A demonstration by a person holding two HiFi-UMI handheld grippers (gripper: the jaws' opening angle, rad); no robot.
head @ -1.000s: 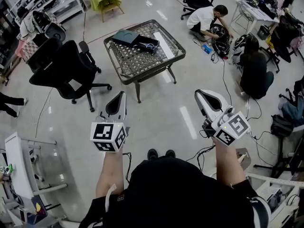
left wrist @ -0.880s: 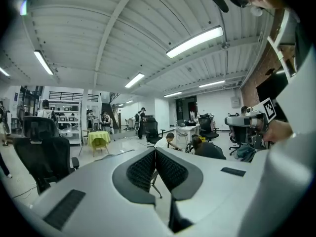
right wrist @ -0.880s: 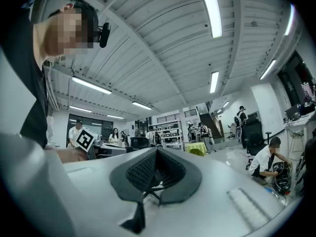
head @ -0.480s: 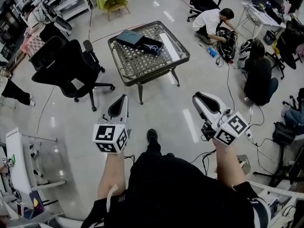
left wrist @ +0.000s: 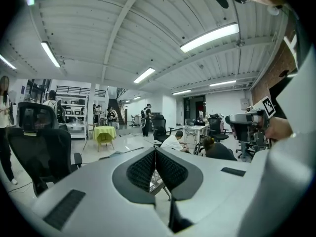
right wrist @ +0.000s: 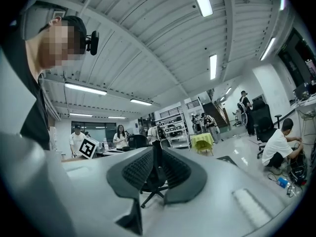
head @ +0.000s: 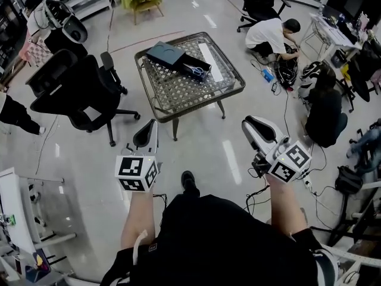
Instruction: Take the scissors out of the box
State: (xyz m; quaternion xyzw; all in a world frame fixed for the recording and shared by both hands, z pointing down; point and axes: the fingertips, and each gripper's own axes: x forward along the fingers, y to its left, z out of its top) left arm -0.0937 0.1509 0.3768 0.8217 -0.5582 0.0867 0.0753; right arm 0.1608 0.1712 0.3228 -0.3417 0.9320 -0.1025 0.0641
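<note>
Right now the left tool [head: 152, 126] is pointing forward with its jaws closed tip to tip, nothing between them. The right tool [head: 249, 127] is holding its jaws slightly apart, and it is gripping nothing either. Both are hovering over the glossy pale floor [head: 202, 142], well short of the dark metal lattice-topped bench [head: 178, 94]. The blue-handled scissors [head: 197, 71] are lying inside the open black box [head: 186, 64] on the bench's far half, just beside a white strip [head: 211, 61]. A black office chair [head: 77, 94] is standing left of the bench.
</note>
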